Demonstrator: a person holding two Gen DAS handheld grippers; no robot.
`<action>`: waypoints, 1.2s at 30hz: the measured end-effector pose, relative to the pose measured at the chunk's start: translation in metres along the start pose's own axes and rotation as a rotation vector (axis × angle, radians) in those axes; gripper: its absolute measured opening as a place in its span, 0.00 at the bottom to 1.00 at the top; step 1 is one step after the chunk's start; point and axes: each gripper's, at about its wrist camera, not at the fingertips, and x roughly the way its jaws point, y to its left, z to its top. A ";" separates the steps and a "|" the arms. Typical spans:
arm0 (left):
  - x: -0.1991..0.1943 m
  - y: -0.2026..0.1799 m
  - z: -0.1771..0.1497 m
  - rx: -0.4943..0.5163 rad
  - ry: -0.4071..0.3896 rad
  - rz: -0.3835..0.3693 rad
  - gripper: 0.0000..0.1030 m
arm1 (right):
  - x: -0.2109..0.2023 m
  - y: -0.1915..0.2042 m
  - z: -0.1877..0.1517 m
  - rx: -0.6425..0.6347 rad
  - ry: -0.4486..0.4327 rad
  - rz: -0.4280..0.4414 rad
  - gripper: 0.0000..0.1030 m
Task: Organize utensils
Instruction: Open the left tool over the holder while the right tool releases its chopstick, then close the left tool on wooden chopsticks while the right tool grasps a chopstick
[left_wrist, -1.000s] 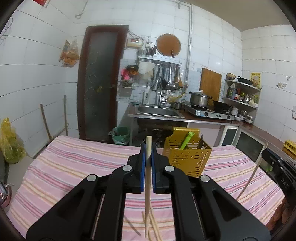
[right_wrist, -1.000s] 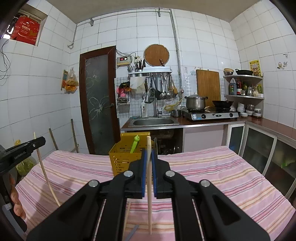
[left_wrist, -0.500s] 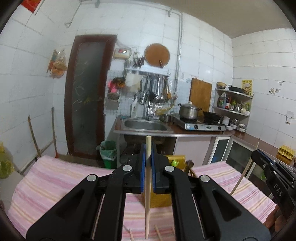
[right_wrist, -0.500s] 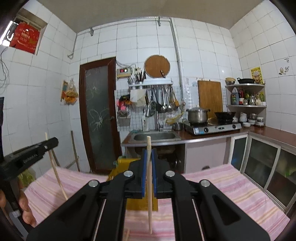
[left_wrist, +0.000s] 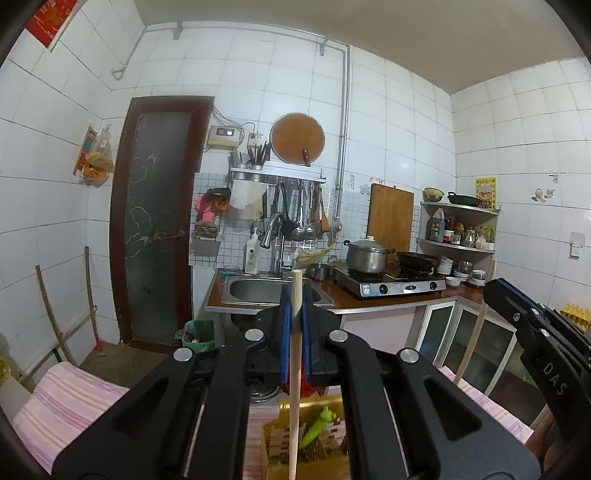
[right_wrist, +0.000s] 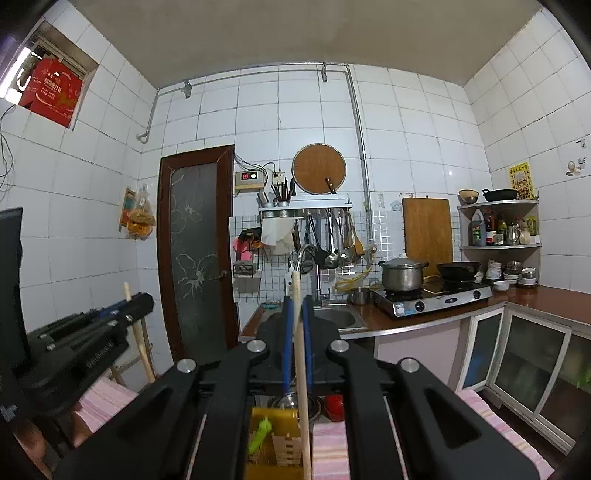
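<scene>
My left gripper (left_wrist: 294, 314) is shut on a wooden chopstick (left_wrist: 294, 376) held upright, its lower end over the yellow perforated utensil basket (left_wrist: 314, 465). My right gripper (right_wrist: 296, 317) is shut on a second wooden chopstick (right_wrist: 302, 384), also upright above the same basket (right_wrist: 275, 461). A green-handled utensil (left_wrist: 316, 428) stands in the basket and also shows in the right wrist view (right_wrist: 260, 437). Each gripper shows in the other's view: the right one (left_wrist: 532, 332) at the right, the left one (right_wrist: 92, 332) at the left.
The basket stands on a table with a pink striped cloth (left_wrist: 66, 402). Behind are a sink counter (left_wrist: 273, 291), a stove with a pot (left_wrist: 369, 254), a dark door (left_wrist: 155, 221) and glass-front cabinets (right_wrist: 524, 369).
Both grippers have risen and moved forward over the basket, each still holding its chopstick. The basket has slid from mid-view to the bottom edge beneath the chopstick tips.
</scene>
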 end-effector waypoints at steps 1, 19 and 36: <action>0.008 -0.002 0.000 0.003 0.000 0.000 0.04 | 0.005 -0.001 0.000 0.004 0.000 0.004 0.06; 0.089 0.032 -0.089 0.018 0.184 0.101 0.78 | 0.063 -0.032 -0.099 0.002 0.299 -0.030 0.07; -0.046 0.089 -0.124 -0.003 0.317 0.185 0.95 | -0.040 -0.040 -0.169 0.028 0.518 -0.143 0.79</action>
